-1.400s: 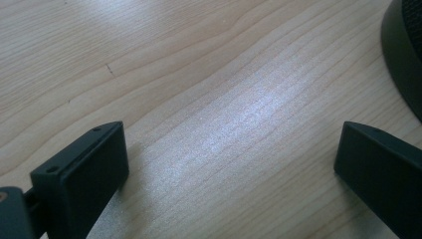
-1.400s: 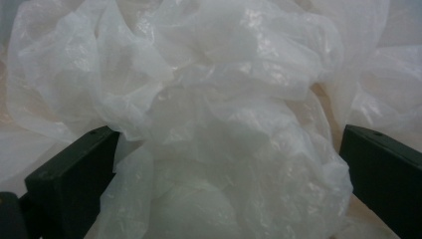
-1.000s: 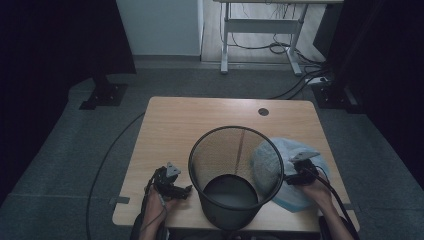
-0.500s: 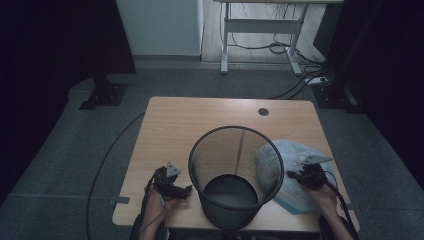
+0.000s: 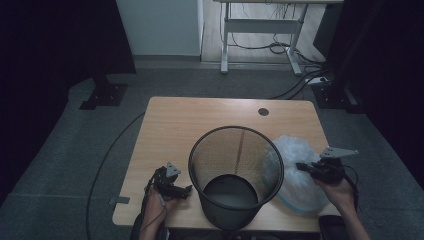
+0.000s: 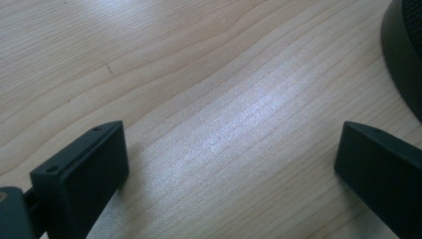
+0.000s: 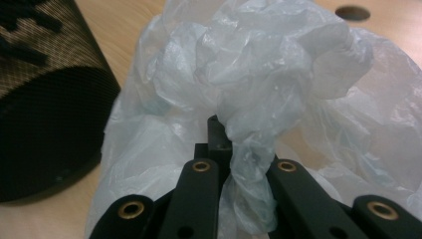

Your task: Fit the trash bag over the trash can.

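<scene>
A black wire-mesh waste bin (image 5: 235, 175) stands upright on the near middle of the wooden table (image 5: 200, 120). To its right lies a crumpled, translucent plastic bag (image 5: 295, 170). My right gripper (image 5: 302, 167) is shut on a bunched fold of the bag (image 7: 249, 144), with the bin's wall (image 7: 50, 114) at that view's left. My left gripper (image 5: 182, 190) rests low on the table left of the bin, jaws wide open over bare wood (image 6: 234, 124) with nothing between them; the bin's base (image 6: 403, 50) shows at the right edge there.
A round cable hole (image 5: 263, 111) sits in the table's far right part. Beyond the table is grey carpet with a white desk frame (image 5: 260, 30), loose cables (image 5: 300, 75) and a dark stand (image 5: 102, 92) at the left.
My right gripper has drawn back to the right and slightly up, pulling the held bag fold with it. The left gripper and the bin have stayed put.
</scene>
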A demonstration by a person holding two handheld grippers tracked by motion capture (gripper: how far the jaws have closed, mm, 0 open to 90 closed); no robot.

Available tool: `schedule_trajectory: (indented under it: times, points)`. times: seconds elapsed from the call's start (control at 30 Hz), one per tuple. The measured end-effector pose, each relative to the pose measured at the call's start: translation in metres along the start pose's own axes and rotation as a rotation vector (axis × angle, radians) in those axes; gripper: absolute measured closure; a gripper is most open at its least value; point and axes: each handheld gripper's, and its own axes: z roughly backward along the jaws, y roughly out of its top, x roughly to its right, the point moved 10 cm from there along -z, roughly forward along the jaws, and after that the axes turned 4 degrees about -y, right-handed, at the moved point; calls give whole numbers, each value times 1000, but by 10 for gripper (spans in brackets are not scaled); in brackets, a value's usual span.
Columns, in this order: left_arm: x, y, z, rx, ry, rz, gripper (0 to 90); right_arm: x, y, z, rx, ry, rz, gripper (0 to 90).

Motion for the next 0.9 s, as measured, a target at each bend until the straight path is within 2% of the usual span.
schedule_trajectory:
  times: [0.37, 0.57, 0.67, 0.9]
  points:
    - [0, 0, 0, 1, 0, 1, 4, -7, 35, 35, 45, 19, 38, 858]
    - [0, 0, 0, 0, 0, 3, 3, -6, 52, 51, 75, 25, 31, 857]
    - [0, 0, 0, 0, -1, 3, 3, -6, 56, 54, 79, 24, 31, 857]
    - [0, 0, 0, 0, -1, 4, 2, -11, 81, 74, 107, 35, 49, 857]
